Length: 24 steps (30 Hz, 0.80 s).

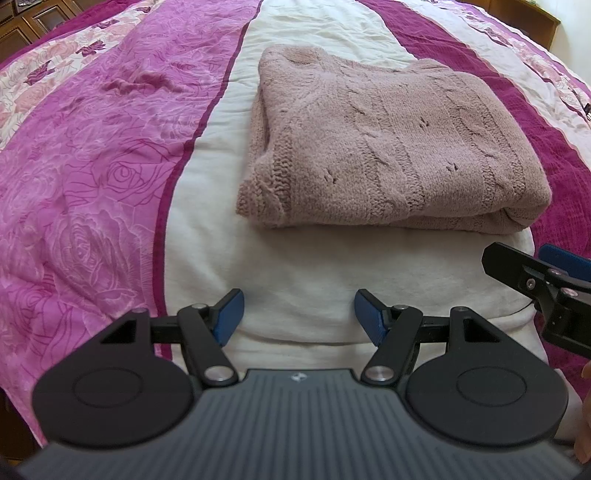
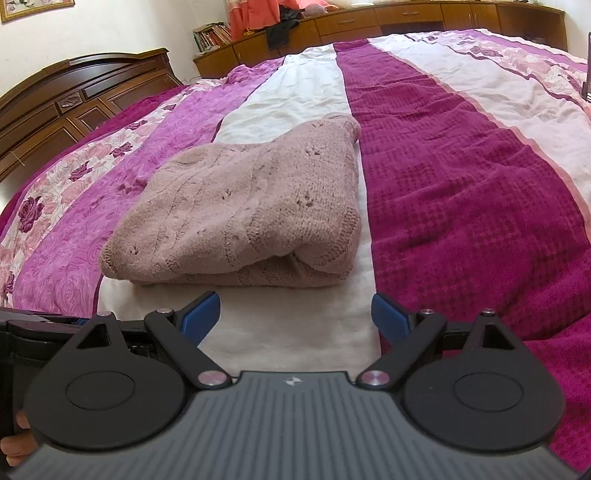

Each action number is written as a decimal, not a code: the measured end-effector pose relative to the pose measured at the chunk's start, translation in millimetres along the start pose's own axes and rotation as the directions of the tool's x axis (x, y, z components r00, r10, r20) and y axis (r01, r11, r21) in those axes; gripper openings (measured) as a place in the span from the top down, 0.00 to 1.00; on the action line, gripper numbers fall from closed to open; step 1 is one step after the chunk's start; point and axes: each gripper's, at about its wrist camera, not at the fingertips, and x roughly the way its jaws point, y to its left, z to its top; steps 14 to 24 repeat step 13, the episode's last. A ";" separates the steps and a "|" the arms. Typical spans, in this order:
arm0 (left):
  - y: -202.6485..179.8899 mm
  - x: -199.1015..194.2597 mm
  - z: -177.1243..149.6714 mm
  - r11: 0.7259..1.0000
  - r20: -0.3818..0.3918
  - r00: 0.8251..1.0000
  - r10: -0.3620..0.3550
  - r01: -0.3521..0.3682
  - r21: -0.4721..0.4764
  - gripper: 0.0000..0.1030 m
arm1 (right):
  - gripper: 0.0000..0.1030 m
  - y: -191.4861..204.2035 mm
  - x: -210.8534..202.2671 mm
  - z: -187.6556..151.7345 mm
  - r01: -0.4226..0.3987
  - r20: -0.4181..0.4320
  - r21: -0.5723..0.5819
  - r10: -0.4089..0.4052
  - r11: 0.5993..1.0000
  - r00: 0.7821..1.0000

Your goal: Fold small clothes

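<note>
Sweater lies folded at twelve o'clock on the bedspread's white stripe, left gripper spread and empty short of it. From the right wrist, right gripper likewise gapes, bundle at eleven; only squaring loose edges seems needed, gently.

Dark wooden headboard, low wooden cabinets, pale wall

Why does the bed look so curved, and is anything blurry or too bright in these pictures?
Both views: fisheye lenses bend the bedspread stripes. Left wrist view: soft even daylight, sweater sharp, left tool body slightly blurred. Right wrist view: same, right tool body soft; no glare.
</note>
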 end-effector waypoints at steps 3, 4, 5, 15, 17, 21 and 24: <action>0.6 0.0 -0.1 1.000 0.000 1.000 0.001 -0.001 0.001 0.34 | 0.09 -0.1 0.7 0.1 -0.002 0.000 0.001 0.002 1.000 1.000; 1.2 -0.1 -0.2 1.000 0.000 1.000 0.001 -0.001 0.001 0.34 | 0.09 -0.2 0.7 1.0 -0.001 -0.002 0.002 0.001 1.000 1.000; 1.9 -0.1 -0.5 1.000 0.000 1.000 0.000 0.000 0.000 0.34 | 0.09 -0.3 1.3 1.6 0.000 -0.004 0.002 0.000 1.000 1.000; 2.1 0.5 -1.2 1.000 -0.005 1.000 0.002 -0.002 0.002 0.34 | 0.09 -1.4 -1.3 1.4 0.003 0.003 0.006 -0.003 1.000 1.000; 2.1 0.5 -1.2 1.000 -0.005 1.000 0.002 -0.002 0.002 0.34 | 0.09 -1.4 -1.3 1.4 0.003 0.003 0.006 -0.003 1.000 1.000; 2.1 0.5 -1.2 1.000 -0.005 1.000 0.002 -0.002 0.002 0.34 | 0.09 -1.4 -1.3 1.4 0.003 0.003 0.006 -0.003 1.000 1.000; 2.1 0.5 -1.2 1.000 -0.005 1.000 0.002 -0.002 0.002 0.34 | 0.09 -1.4 -1.3 1.4 0.003 0.003 0.006 -0.003 1.000 1.000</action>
